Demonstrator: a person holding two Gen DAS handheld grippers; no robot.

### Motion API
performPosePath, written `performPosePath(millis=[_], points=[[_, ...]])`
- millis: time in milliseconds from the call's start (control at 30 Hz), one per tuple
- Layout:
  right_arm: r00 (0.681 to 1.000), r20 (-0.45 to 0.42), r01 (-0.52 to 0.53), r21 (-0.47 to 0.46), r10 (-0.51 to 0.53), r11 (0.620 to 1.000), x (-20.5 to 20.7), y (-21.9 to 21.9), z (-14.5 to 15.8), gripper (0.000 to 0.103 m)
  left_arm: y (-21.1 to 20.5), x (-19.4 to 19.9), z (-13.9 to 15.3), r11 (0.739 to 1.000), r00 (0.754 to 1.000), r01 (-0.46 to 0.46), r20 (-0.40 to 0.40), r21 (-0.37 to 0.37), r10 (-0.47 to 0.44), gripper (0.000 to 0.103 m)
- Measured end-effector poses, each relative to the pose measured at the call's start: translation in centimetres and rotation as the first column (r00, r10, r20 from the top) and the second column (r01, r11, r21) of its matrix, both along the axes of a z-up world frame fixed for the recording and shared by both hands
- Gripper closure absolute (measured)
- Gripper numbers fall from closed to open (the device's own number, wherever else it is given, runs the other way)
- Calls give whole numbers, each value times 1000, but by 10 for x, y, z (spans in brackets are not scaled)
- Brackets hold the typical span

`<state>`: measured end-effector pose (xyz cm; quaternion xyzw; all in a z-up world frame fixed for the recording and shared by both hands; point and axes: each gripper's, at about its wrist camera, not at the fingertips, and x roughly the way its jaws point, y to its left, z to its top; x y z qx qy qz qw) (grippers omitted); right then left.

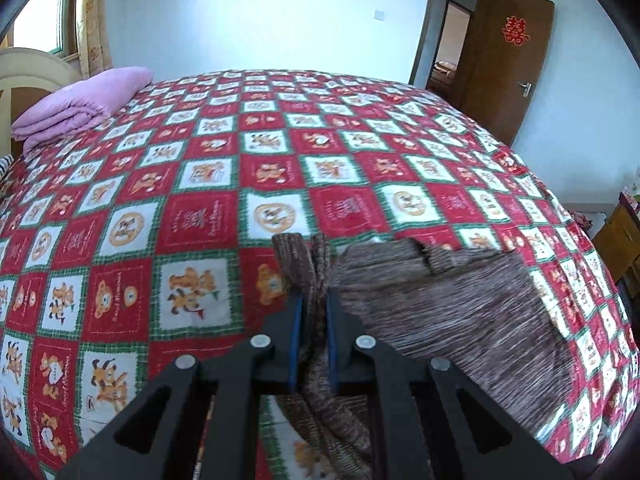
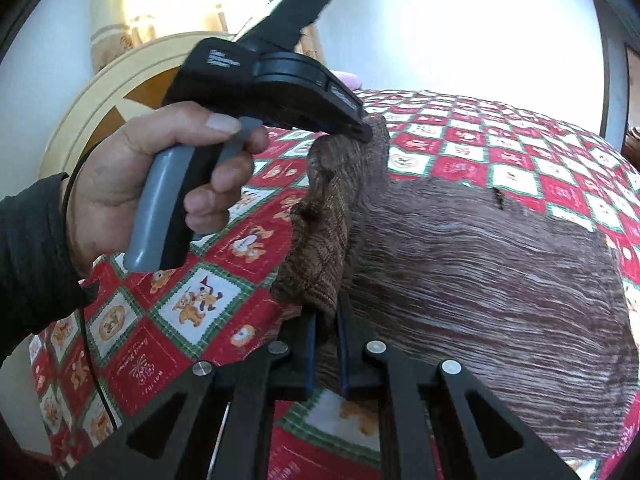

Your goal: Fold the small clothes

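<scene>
a: fingers (image 1: 297, 336) of left gripper (image 1: 313, 300): pinched on brown knit garment (image 1: 452, 300). right gripper (image 2: 327, 320): same, clamped on its ribbed edge. person's hand (image 2: 160, 184) works the left tool.
b: garment loc?
a: one side lifted, rest lying on checked bedspread (image 1: 200, 216).
b: step?
a: prob. first fold, edge carried over. next needs both pinches kept, edge laid square.
b: writing?
a: red paper emblem on door (image 1: 514, 31); bedspread script too blurred to read.

Both tongs, left (image 1: 313, 300) and right (image 2: 328, 318), are clamped, angled downward.
</scene>
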<state>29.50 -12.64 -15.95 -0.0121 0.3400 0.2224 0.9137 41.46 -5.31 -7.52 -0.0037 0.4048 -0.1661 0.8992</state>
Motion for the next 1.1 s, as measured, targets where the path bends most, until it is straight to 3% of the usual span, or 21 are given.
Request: performPosePath(millis=[533, 1100], points=[[996, 5, 90, 66, -90, 994, -26, -79, 26, 96, -71, -11, 35, 990, 994, 101, 47, -93, -97, 92], [976, -87, 211, 139, -200, 968, -48, -164, 11, 98, -168, -10, 22, 974, 977, 211, 11, -84, -211, 92]])
